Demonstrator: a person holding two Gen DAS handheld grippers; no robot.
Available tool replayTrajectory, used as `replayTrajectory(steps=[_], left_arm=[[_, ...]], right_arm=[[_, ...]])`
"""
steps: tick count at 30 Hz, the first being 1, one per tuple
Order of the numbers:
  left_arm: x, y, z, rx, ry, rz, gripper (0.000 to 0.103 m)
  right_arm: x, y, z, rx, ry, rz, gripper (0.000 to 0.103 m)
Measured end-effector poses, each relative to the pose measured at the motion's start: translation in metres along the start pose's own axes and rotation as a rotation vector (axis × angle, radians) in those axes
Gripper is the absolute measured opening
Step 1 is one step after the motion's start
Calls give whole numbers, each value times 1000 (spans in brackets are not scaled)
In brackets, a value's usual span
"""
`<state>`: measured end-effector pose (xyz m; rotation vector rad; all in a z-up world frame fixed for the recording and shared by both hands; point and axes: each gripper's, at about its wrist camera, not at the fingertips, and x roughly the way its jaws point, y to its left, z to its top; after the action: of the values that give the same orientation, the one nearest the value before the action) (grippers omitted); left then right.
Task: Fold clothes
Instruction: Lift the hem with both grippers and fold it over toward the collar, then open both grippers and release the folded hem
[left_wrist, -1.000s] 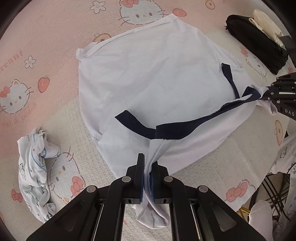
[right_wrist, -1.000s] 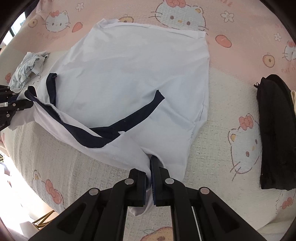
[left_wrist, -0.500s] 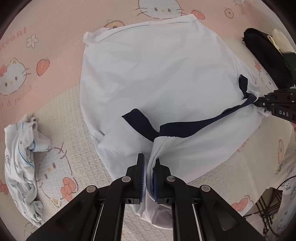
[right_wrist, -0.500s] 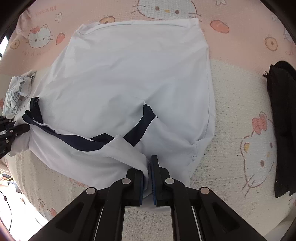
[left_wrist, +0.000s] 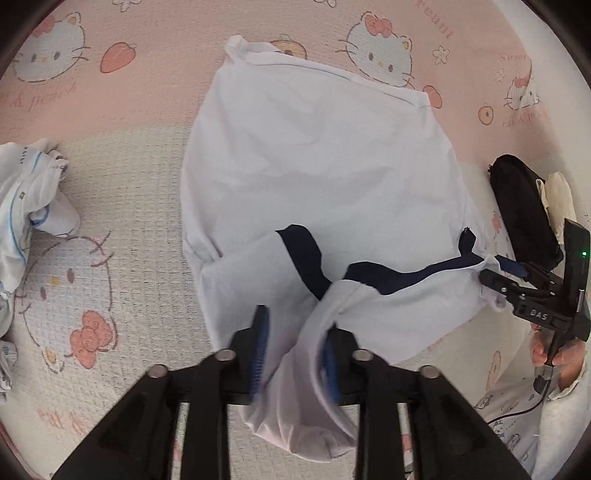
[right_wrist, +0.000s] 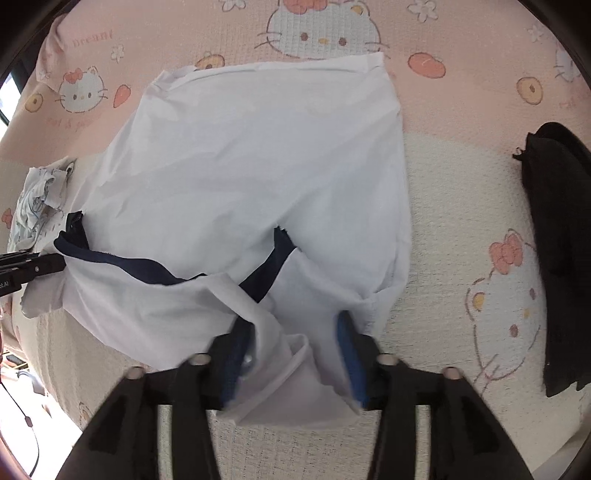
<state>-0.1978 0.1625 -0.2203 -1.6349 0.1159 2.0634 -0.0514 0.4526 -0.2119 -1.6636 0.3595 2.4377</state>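
Both grippers let go of the shirt: left gripper (left_wrist: 295, 354) has just been opening, jaws apart with a loose bunch of white cloth still between them, pads not pressing. Right gripper (right_wrist: 293, 358) has also just been opening, jaws wide, a folded white edge lying slack between them.

Shirt (left_wrist: 317, 184) lies on the cartoon-cat mat (left_wrist: 122, 206), mid-frame in both views. White, with a navy collar band (left_wrist: 388, 275) running across the near part. Near end is folded over toward the body, so the collar band sits on top of the white panel. Far hem lies near the pink strip of the mat.

Step in hand, my read: releasing after a fold of the near end. To do it well, lift both grippers straight up and back so the pads do not drag the cloth and undo the fold; the bunch between the left jaws looks likely to snag. Then flatten the lumpy near edge before the next fold.

Orientation: long axis runs away from the cameras, collar end near the grippers, hem far. It sits slightly skewed to the mat's stripe. Sides look already tucked in, edges roughly parallel.

Black garment (right_wrist: 557, 258) lies well apart to the right, a crumpled white-blue garment (left_wrist: 29, 210) well apart to the left.
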Motion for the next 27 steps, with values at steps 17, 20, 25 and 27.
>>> replayTrajectory(steps=[17, 20, 25, 27], left_arm=[[-9, -3, 5, 3, 10, 23, 64], [-20, -4, 3, 1, -22, 18, 64], [-58, -13, -12, 20, -125, -13, 64], [-63, -21, -15, 15, -152, -31, 64]], right_arm=[[-36, 19, -49, -58, -142, 16, 74], [-40, 22, -47, -102, -187, 16, 74], [-64, 25, -56, -143, -266, 19, 74], [-65, 27, -59, -157, -267, 12, 74]])
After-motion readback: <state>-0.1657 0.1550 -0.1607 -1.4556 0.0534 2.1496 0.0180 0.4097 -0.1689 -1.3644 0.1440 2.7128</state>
